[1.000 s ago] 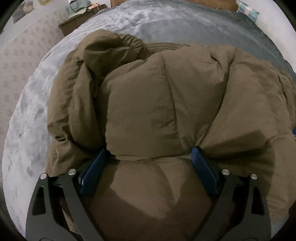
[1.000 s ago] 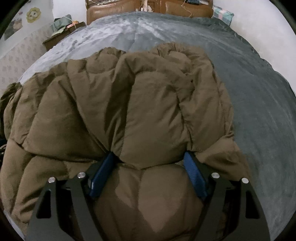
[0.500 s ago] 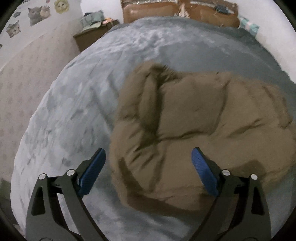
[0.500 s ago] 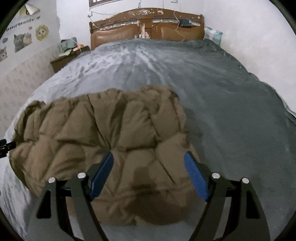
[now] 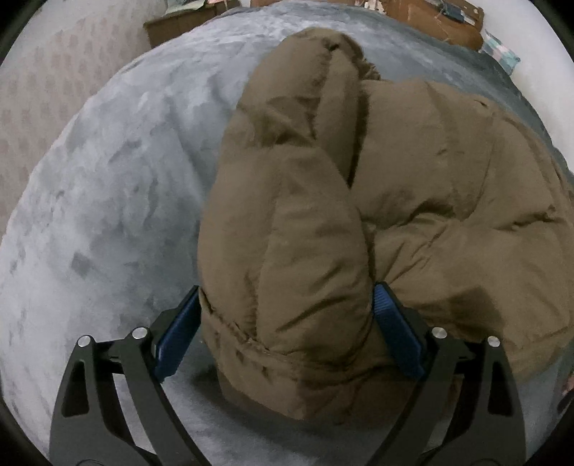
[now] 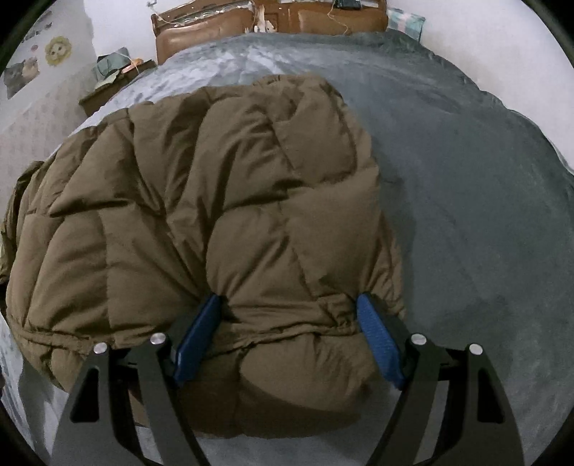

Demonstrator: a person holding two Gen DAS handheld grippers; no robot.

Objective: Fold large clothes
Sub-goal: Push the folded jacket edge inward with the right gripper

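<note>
A brown quilted down jacket [image 5: 430,179] lies bunched into a thick bundle on a grey bed cover [image 5: 107,215]. My left gripper [image 5: 287,290] points steeply down over the bundle's left end. Its blue pads [image 5: 391,322] stand wide on either side of a puffy fold, without squeezing it. In the right wrist view the jacket [image 6: 215,179] fills the left and middle. My right gripper [image 6: 288,297] straddles the jacket's near right corner by the hem, jaws wide, with fabric bulging between the pads [image 6: 376,333]. The underside of the bundle is hidden.
The grey bed cover [image 6: 466,179] stretches right and far of the jacket. A brown headboard [image 6: 272,18] stands at the far end. A cluttered bedside cabinet [image 6: 107,89] sits far left by a wall with stickers [image 6: 57,50]. A patterned cushion [image 6: 405,19] is far right.
Half a second ago both grippers hung back from the jacket with nothing between their jaws. Both have now come down over its near edge, at the same jaw width.
</note>
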